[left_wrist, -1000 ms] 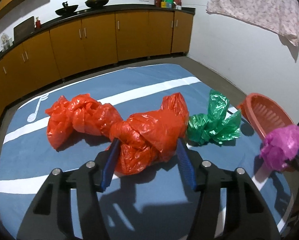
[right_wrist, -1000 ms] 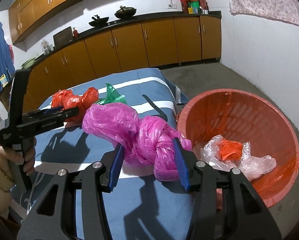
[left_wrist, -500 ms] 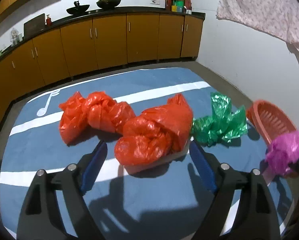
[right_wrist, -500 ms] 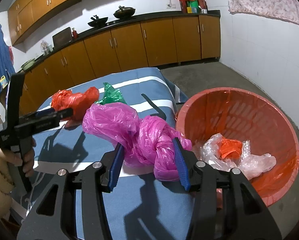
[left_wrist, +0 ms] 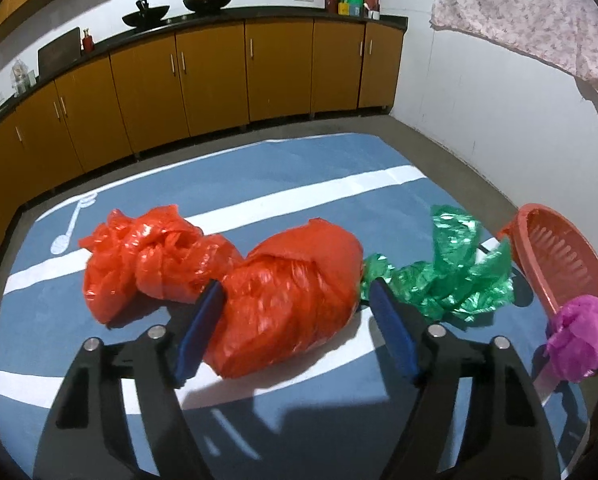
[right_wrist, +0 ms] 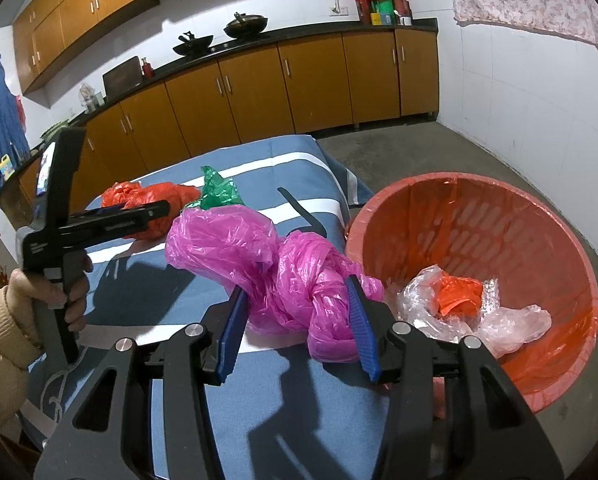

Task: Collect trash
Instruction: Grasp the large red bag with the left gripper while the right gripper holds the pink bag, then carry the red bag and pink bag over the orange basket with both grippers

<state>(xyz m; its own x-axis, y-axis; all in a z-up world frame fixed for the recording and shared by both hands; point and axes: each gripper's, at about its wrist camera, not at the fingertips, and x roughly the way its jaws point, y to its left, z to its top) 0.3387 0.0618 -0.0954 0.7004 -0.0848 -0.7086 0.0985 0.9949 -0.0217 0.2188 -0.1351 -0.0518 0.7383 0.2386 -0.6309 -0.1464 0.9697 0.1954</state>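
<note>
Four knotted plastic bags remain outside the bin.

Item 1: pink bag [right_wrist: 275,272]. Thin crinkled film, twisted into a loose knot; judged very light, soft and slippery, crushing to whatever shape squeezes it. Location: clamped between the blue pads of the right gripper [right_wrist: 297,326], which grasps it at the thick knotted waist, the firmest part. Loose ends billow out beyond the fingers toward the table side. It hangs just beside the rim of the red basket [right_wrist: 547,240], not yet over its mouth.

Item 2: near red bag [left_wrist: 291,300]. Same film, stuffed fuller and rounder; likely light but bulky, springy under pressure. Lies on the blue striped cloth [left_wrist: 259,176], between the fingers of the left gripper [left_wrist: 299,328]. Its jaws have just been closing after a wide spread; the inner pad touches the bag's side while the outer one stands apart, so the grasp is judged released, not yet clenched. Best hold: across the middle bulge, or the twisted neck at its top.

Item 3: far red bag [left_wrist: 147,252]. Crumpled, touching Item 2 on the side away from the basket; outside the jaws.

Item 4: green bag [left_wrist: 451,276]. Smaller, with ragged upright tails; rests against Item 2's other end, just behind the outer finger, between it and the basket.

Basket contents: clear film and an orange scrap [right_wrist: 459,296].

Risk noted: slick film may slide from the pads if pinched on a loose fold.
</note>
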